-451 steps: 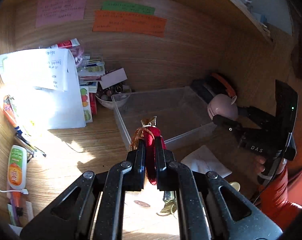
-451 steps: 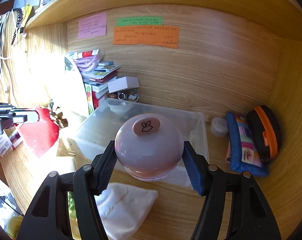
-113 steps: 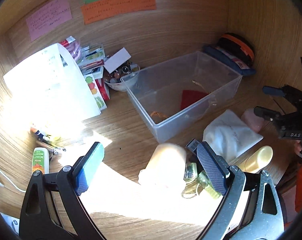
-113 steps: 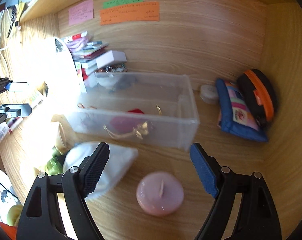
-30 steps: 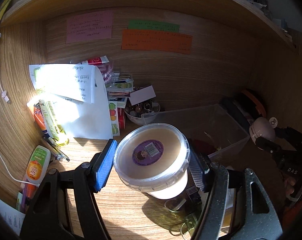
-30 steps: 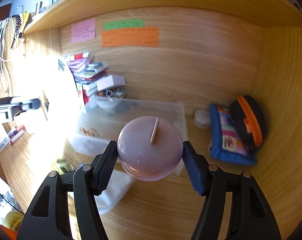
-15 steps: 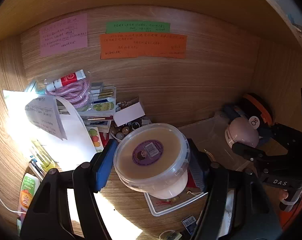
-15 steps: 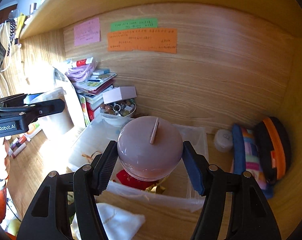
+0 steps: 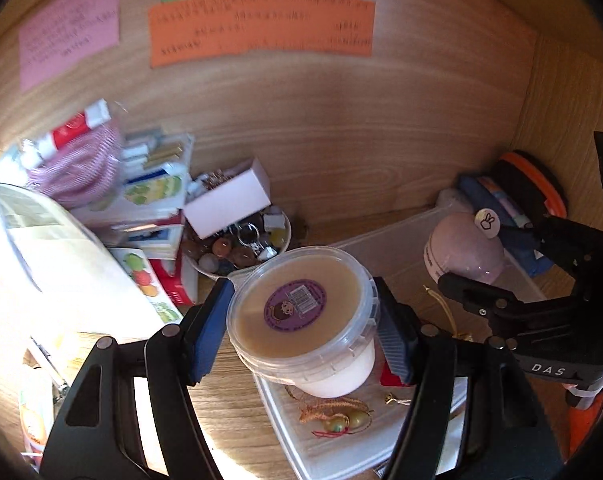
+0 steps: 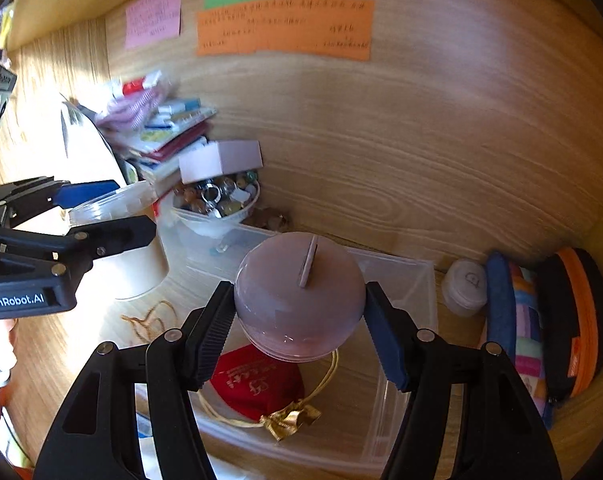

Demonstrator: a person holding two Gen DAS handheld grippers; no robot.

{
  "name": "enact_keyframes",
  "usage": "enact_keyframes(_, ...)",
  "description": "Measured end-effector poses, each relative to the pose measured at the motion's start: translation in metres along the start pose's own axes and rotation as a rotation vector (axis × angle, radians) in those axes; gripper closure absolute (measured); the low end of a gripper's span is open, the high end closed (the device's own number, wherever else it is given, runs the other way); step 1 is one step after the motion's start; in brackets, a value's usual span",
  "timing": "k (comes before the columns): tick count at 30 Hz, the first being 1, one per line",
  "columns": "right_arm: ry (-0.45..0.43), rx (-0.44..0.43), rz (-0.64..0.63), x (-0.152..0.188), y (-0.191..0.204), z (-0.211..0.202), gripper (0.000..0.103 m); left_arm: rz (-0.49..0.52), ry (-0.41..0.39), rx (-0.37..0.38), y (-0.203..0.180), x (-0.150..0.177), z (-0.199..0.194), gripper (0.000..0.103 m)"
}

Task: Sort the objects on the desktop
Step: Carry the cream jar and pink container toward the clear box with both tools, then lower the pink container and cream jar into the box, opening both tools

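The clear plastic bin (image 10: 397, 280) sits on the wooden desk (image 9: 229, 412) against the back panel, its walls see-through and its floor holding a red pouch (image 10: 257, 384) with a gold cord and bow, plus a small tasselled charm (image 9: 337, 420) near its front corner. Both held things hang above this bin.

The cream tub (image 9: 301, 320) is round, with translucent walls, a clear snap lid and a purple round label bearing a barcode. It is tilted so that the lid faces the camera. The left gripper (image 9: 301, 328) is clamped on it, blue pads pressing the rim from both sides, over the bin's left end.

The pink dome-shaped case (image 10: 297, 300) is smooth and glossy, with a flat tab standing up on top; in the left wrist view the tab shows a white hand sign. The right gripper (image 10: 301, 320) grips it at its widest part, one pad on each side, angled downward over the bin's middle, above the red pouch.

Behind the bin stands a white bowl of beads and rings (image 10: 217, 204) with a small white box (image 10: 221, 160) resting on it. To the right lie a small white round pot (image 10: 463, 286), a blue striped pouch (image 10: 517, 320) and a black case with an orange zip (image 10: 573, 320). Pink, green and orange notes (image 9: 261, 28) are stuck on the back panel.
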State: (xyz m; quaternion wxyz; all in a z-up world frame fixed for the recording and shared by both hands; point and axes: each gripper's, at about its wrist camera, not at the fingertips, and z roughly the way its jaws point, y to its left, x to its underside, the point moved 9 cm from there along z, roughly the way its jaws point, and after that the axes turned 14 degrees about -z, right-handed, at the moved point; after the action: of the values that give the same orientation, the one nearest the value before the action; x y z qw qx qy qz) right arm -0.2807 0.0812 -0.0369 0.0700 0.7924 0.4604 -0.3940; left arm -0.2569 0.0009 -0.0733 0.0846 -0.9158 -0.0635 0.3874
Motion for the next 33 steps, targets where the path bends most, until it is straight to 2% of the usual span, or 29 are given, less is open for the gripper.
enact_keyframes(6,0.040,0.010,0.019,0.011,-0.006,0.017,0.042,0.018,0.051,-0.006,-0.003,0.008,0.024,0.036)
enact_keyframes(10,0.082,0.053,0.003,0.020,-0.013,0.026,0.042,0.029,0.075,-0.023,-0.003,0.014,0.036,0.036)
enact_keyframes(19,0.135,0.003,0.036,0.040,-0.015,0.041,0.042,0.081,0.085,-0.075,-0.006,0.025,0.050,0.036)
enact_keyframes(25,0.160,0.017,0.003,0.045,-0.008,0.047,0.042,0.106,0.072,-0.100,-0.004,0.027,0.050,0.036)
enact_keyframes(28,0.163,0.040,-0.018,0.046,-0.004,0.051,0.041,0.111,0.083,-0.080,-0.006,0.028,0.050,0.036)
enact_keyframes(30,0.160,0.040,-0.016,0.046,-0.004,0.050,0.034,0.114,0.087,-0.075,-0.006,0.029,0.050,0.035)
enact_keyframes(33,0.149,0.033,-0.008,0.046,-0.004,0.051,0.024,0.132,0.051,-0.074,-0.008,0.028,0.046,0.031)
